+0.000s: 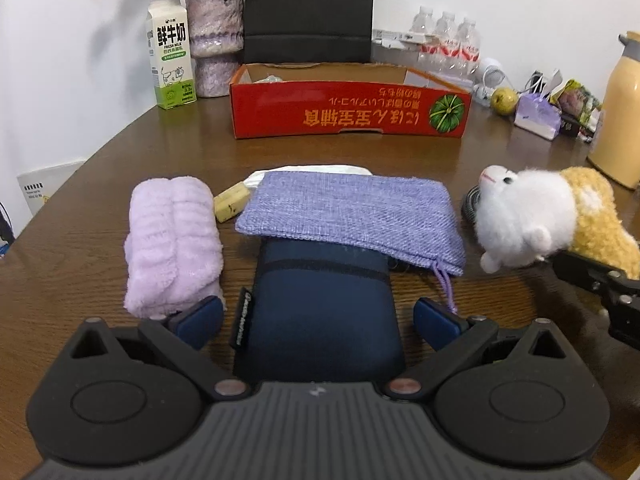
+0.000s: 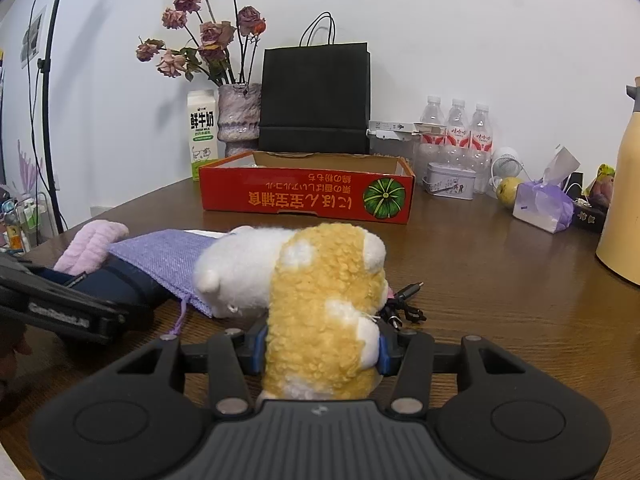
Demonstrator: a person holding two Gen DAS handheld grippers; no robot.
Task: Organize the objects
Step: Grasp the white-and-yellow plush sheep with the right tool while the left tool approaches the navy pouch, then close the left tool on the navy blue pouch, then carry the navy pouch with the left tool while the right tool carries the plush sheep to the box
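- Right gripper [image 2: 320, 350]: clenched on the plush toy [image 2: 320, 300], just right of the purple pouch [image 2: 168, 258].
- Left gripper [image 1: 319, 318]: jaws spread, pads clear of the navy case [image 1: 320, 312] lying half under that pouch.
- Red box [image 2: 306, 196]: behind the pouch, well apart.

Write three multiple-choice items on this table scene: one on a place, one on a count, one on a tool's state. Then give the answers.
1. Where is the purple pouch?
A. on the navy case
B. in the red box
C. under the milk carton

2. How many water bottles stand behind the box?
A. one
B. three
C. five

3. The right tool is:
A. open, empty
B. shut on the plush toy
C. shut on the cable

Answers: A, the pouch overlaps the case's far end; B, three caps show; B, both pads press the toy's sides.
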